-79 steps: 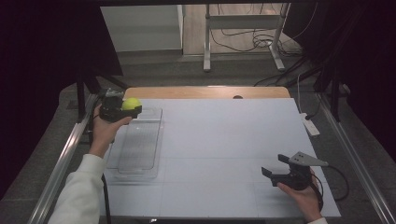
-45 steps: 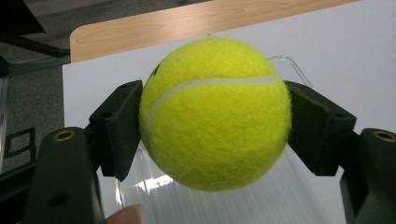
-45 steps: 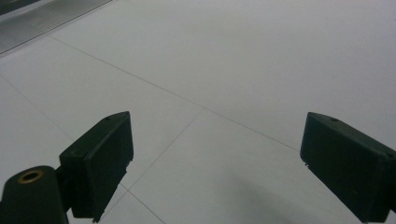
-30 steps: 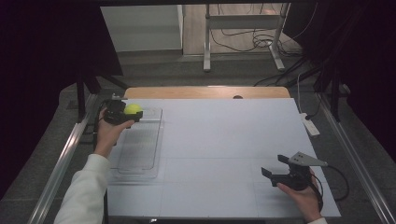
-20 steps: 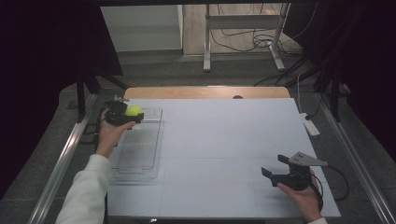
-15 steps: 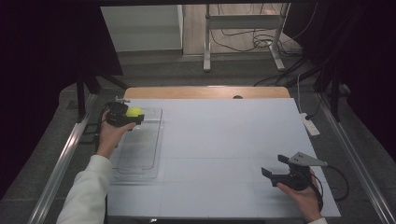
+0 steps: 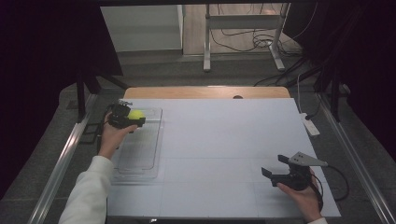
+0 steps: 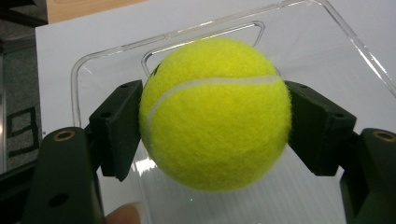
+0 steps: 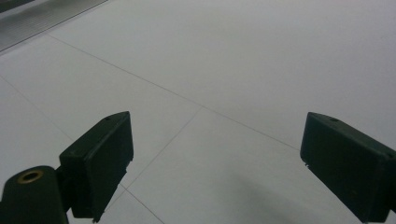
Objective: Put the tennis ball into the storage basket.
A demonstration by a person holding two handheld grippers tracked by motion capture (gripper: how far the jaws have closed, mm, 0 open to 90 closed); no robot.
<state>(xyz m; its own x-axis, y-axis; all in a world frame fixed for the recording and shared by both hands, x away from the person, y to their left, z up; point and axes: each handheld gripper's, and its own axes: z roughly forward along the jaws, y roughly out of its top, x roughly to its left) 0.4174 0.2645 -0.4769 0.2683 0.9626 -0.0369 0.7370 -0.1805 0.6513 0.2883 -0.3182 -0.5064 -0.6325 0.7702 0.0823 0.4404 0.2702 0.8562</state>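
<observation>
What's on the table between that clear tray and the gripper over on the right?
Nothing: in the high view only bare white table lies between the clear tray and the right gripper.

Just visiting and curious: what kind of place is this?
Probably a lab recording bench: a white table ringed by dark curtains, loose cables on the floor, and a person working with handheld grippers.
</observation>
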